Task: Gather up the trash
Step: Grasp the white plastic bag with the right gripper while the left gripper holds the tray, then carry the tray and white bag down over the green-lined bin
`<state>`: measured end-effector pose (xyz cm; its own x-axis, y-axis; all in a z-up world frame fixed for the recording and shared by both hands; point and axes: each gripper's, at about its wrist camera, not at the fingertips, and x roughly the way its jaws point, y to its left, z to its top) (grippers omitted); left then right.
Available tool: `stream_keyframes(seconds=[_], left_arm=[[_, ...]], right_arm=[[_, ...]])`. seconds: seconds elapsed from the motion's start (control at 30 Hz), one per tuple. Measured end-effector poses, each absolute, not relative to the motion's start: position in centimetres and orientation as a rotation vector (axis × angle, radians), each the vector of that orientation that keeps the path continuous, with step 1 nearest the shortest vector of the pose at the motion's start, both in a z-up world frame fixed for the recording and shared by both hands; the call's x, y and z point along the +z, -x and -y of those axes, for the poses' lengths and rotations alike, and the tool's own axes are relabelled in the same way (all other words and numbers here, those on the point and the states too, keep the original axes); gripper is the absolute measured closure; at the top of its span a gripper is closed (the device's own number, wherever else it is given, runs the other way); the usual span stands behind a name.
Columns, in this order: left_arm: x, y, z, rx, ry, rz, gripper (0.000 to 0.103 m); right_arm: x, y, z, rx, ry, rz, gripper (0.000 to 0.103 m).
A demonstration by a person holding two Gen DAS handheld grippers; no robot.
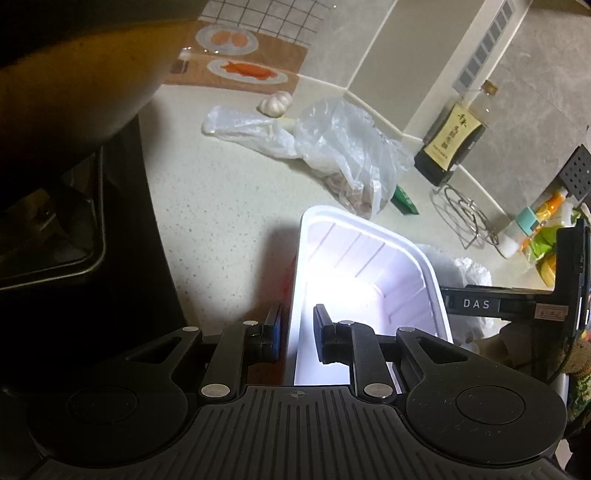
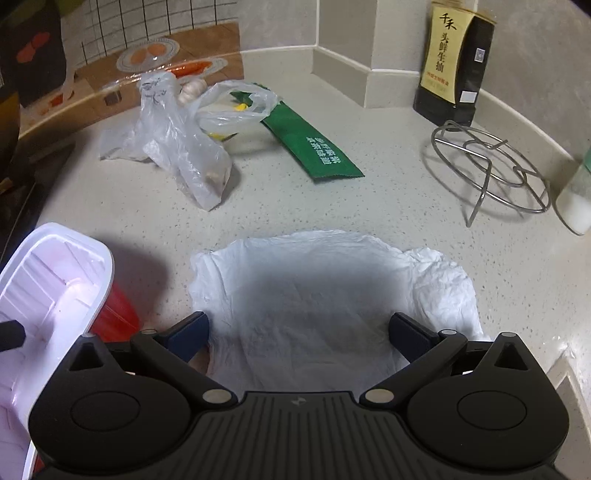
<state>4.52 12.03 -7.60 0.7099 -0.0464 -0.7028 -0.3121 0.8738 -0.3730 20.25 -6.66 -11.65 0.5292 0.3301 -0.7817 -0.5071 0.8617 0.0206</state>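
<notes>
Pale speckled stone forms the bench [image 2: 369, 206], and the trash lies spread across it. At its left front the white foam tray [image 1: 369, 266] hangs tilted over a red container [image 2: 118, 314]. The left gripper [image 1: 297, 312] has its fingers set narrow astride the tray's near wall, one outside and one inside; whether the pads actually press on it cannot be told. If the tray is meant for that container, it should probably be brought square over the mouth before anything loosens, since a light foam piece tips easily off a rim. Just right of it, near the front edge, a crumpled white plastic bag [image 2: 332, 258] lies flat under the right gripper [image 2: 298, 319], whose fingers stand wide apart and hold nothing. That bag looks like the next pick. The fingers would do best to come down on a raised fold and pinch it, because thin film on stone slips away from a flat approach. Toward the back left corner, two clear plastic bags [image 2: 177, 147] slump by a garlic bulb [image 1: 275, 103], in front of a printed mat [image 1: 236, 70] and a tiled wall [image 2: 147, 22]. A green wrapper [image 2: 314, 147] lies mid-bench beside them. Further right a wire trivet [image 2: 487, 166] stands near the back edge, with a soy sauce bottle [image 2: 454, 62] behind it against the upstand.
</notes>
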Motion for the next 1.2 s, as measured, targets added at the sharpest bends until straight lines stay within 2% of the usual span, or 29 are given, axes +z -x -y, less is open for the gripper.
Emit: stream_keyframes(seconds=[0.2, 0.37, 0.43, 0.5, 0.53, 0.57, 0.67, 0.77, 0.87, 1.2], left_arm=[[-7.8, -4.9, -12.0, 0.134, 0.501, -0.793, 0.081], [-7.9, -5.0, -11.8, 0.107, 0.492, -0.801, 0.080], [-7.9, -5.1, -11.7, 0.095, 0.490, -0.804, 0.084], [-7.9, -5.1, -11.6, 0.075, 0.493, -0.812, 0.084], [-7.9, -5.1, -11.5, 0.067, 0.495, -0.816, 0.085], [-7.9, -5.1, -11.4, 0.061, 0.496, -0.818, 0.086], [-7.6, -4.8, -10.9, 0.044, 0.483, -0.810, 0.088], [-7.4, -4.5, -11.1, 0.040, 0.494, -0.798, 0.088], [-7.5, -4.3, -11.8, 0.029, 0.519, -0.794, 0.089], [-7.0, -4.2, -14.3, -0.030, 0.538, -0.742, 0.089]], right_arm=[[-11.6, -19.9, 6.9, 0.495, 0.205, -0.884, 0.000], [-11.4, -18.9, 7.2, 0.470, 0.196, -0.868, 0.010], [-11.4, -18.4, 7.4, 0.461, 0.190, -0.863, 0.015], [-11.2, -18.1, 7.4, 0.453, 0.185, -0.860, 0.024], [-11.0, -18.0, 7.3, 0.451, 0.185, -0.857, 0.036], [-10.8, -17.8, 7.3, 0.452, 0.186, -0.854, 0.052], [-10.4, -17.3, 6.8, 0.469, 0.196, -0.863, 0.080], [-10.3, -16.6, 6.2, 0.474, 0.212, -0.862, 0.093], [-10.2, -16.1, 5.7, 0.466, 0.211, -0.875, 0.096], [-6.2, -12.7, 6.2, 0.396, 0.085, -0.846, 0.098]])
